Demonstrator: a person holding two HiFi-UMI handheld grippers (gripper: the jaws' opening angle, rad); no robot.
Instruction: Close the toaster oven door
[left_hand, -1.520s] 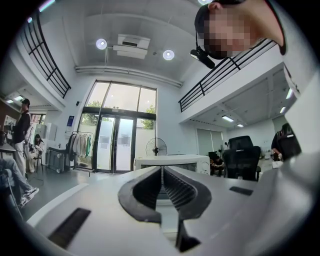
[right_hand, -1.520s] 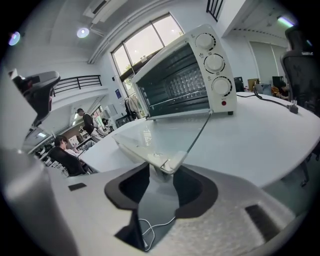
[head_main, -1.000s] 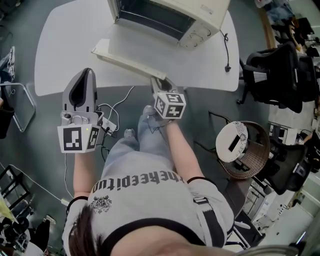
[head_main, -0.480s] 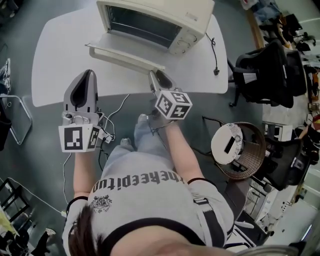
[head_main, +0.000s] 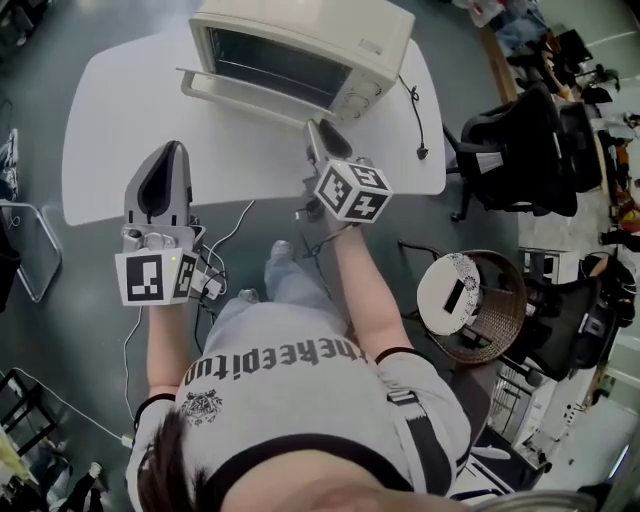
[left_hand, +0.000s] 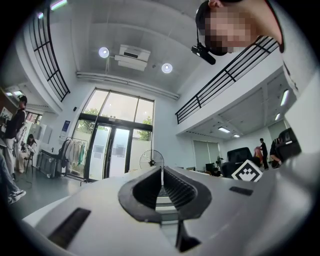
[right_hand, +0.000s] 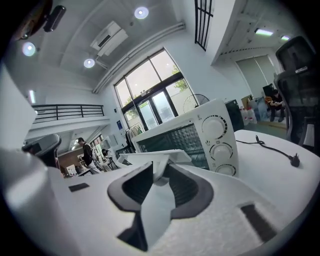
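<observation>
My right gripper (head_main: 317, 130) is clamping the half-raised door (head_main: 255, 99) of the toaster oven (head_main: 300, 28) at the table's (head_main: 110, 130) far edge. To close it well, I'm following the hinge arc upward, not shoving the oven back.

The white table (head_main: 120, 150) has rounded corners and a plain, bare top over most of its near half. At its far edge stands the cream toaster oven (head_main: 300, 40), the only bulky thing on it. The oven's door (head_main: 250, 98) hangs partway open, tilted over the tabletop rather than lying flat on it. From the oven's right end a black power cord (head_main: 411, 105) trails across the surface toward the near right corner (unplugged, from the look of it), ending in its plug (head_main: 422, 152), which lies on the table.
</observation>
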